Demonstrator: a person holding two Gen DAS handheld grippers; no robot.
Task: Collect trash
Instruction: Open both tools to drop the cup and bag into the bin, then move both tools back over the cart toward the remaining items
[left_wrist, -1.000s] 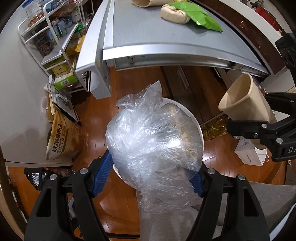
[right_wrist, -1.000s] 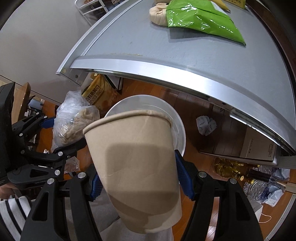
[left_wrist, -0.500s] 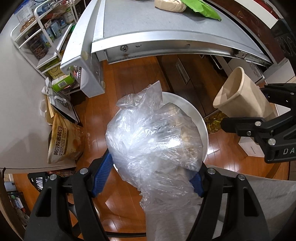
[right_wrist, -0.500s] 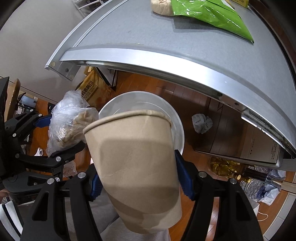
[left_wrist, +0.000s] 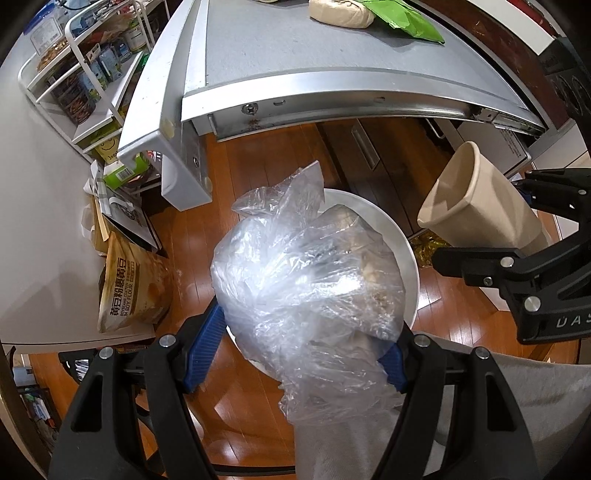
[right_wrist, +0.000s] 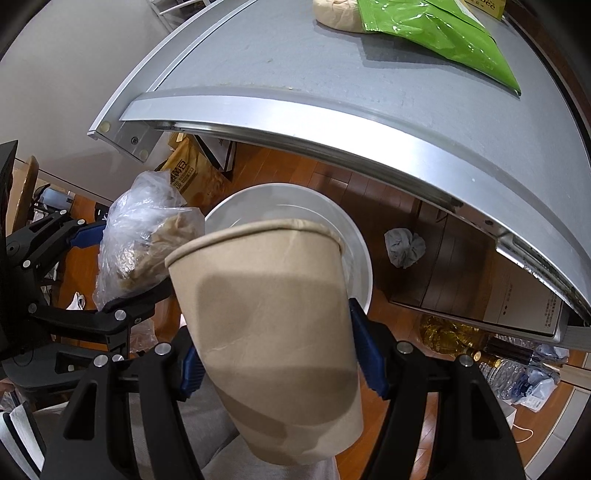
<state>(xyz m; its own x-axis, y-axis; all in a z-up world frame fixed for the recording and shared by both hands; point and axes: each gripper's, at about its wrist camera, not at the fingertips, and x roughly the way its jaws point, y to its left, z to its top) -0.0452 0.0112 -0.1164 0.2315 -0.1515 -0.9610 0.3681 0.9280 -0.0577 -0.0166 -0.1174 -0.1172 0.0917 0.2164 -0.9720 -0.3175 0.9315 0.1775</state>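
Observation:
My left gripper (left_wrist: 303, 332) is shut on a crumpled clear plastic bag (left_wrist: 306, 273) with brown scraps inside, held over a round white bin (left_wrist: 408, 254) on the floor. The bag also shows at the left of the right wrist view (right_wrist: 144, 240). My right gripper (right_wrist: 273, 347) is shut on a tan paper cup (right_wrist: 269, 317), held above the white bin (right_wrist: 358, 240). The cup also shows at the right of the left wrist view (left_wrist: 480, 206). On the grey table lie a green packet (right_wrist: 443, 33) and a beige wad (right_wrist: 336, 14).
The grey table (left_wrist: 295, 48) with its metal edge juts out above the bin. A flour bag (left_wrist: 125, 284) leans by the wall, under a white shelf rack (left_wrist: 85, 74). A crumpled grey wad (right_wrist: 404, 245) lies on the wood floor. Bottles (right_wrist: 517, 365) lie at lower right.
Both grippers have dropped lower and drawn back from the table, which now sits higher in both views. The bag and the cup stay held over the bin.

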